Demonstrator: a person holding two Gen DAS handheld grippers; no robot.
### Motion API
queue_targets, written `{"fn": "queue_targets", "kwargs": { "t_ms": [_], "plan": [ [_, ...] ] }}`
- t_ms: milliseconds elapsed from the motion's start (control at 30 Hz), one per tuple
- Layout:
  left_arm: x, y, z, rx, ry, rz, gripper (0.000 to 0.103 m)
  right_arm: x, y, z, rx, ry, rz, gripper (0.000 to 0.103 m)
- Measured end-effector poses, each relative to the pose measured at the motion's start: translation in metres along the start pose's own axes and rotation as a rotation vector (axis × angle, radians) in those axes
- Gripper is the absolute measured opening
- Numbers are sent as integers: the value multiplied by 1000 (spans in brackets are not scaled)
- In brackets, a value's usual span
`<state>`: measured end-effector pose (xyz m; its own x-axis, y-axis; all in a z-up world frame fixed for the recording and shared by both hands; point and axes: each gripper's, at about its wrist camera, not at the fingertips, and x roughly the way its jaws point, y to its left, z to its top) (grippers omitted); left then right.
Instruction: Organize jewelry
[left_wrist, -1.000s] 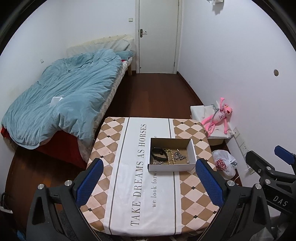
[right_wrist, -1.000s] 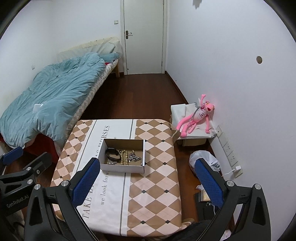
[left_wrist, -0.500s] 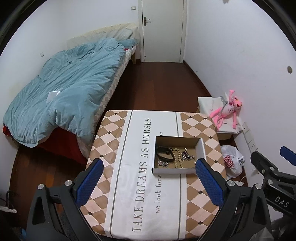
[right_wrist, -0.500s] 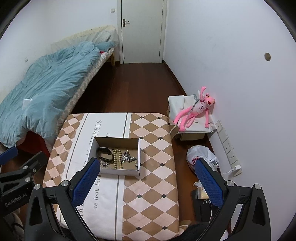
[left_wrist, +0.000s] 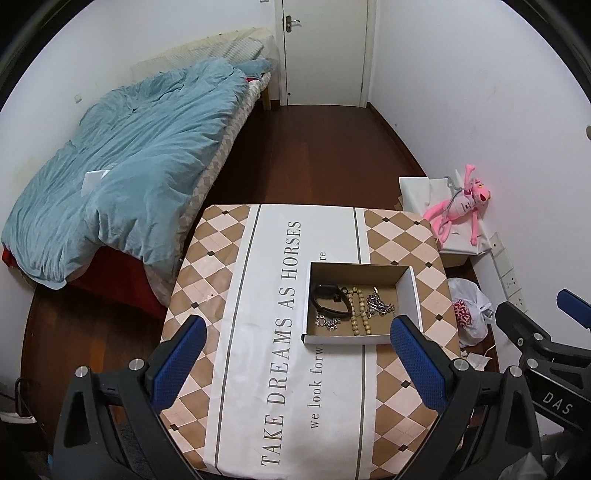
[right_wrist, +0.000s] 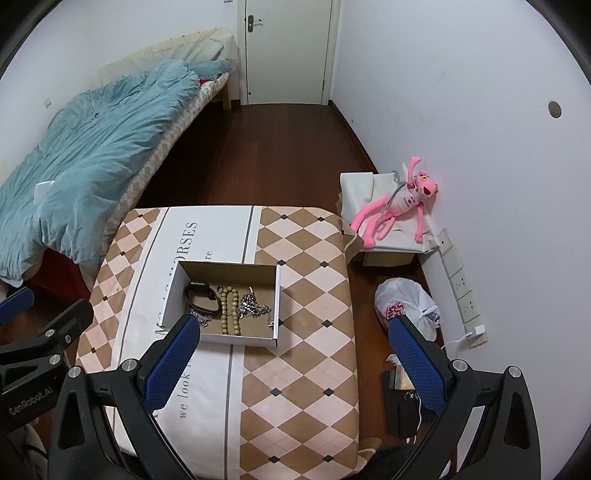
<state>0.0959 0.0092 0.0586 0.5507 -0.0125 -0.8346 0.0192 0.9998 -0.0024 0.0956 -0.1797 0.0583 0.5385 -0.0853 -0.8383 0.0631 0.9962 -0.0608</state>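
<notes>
An open cardboard box (left_wrist: 413, 295) (right_wrist: 171, 291) sits on the table (left_wrist: 236, 369) (right_wrist: 306, 369). In it lie a black wristband (left_wrist: 330, 300) (right_wrist: 201, 297), a strand of tan beads (left_wrist: 357, 314) (right_wrist: 229, 310) and silver chains (left_wrist: 380, 304) (right_wrist: 255, 307). My left gripper (left_wrist: 295, 363) is open and empty, held high above the table's near side. My right gripper (right_wrist: 293, 363) is open and empty, held high over the table's right part. Each gripper shows at the edge of the other's view.
A bed with a blue duvet (left_wrist: 129, 155) stands left of the table. A pink plush toy (right_wrist: 399, 206) lies on a white box by the right wall. A white plastic bag (right_wrist: 406, 306) sits on the floor beside the table. A shut door (left_wrist: 325, 51) is at the far end.
Both grippers have tilted down and moved toward the table; the box now sits lower and larger in both views. The jaws stayed open.
</notes>
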Motion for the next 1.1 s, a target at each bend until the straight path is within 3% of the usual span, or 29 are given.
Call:
{"fn": "queue_targets", "kwargs": {
  "t_ms": [1100],
  "plan": [
    [4,1,-10,15,18,3,102,5,2,-9,-12,39,9,103]
  ]
}}
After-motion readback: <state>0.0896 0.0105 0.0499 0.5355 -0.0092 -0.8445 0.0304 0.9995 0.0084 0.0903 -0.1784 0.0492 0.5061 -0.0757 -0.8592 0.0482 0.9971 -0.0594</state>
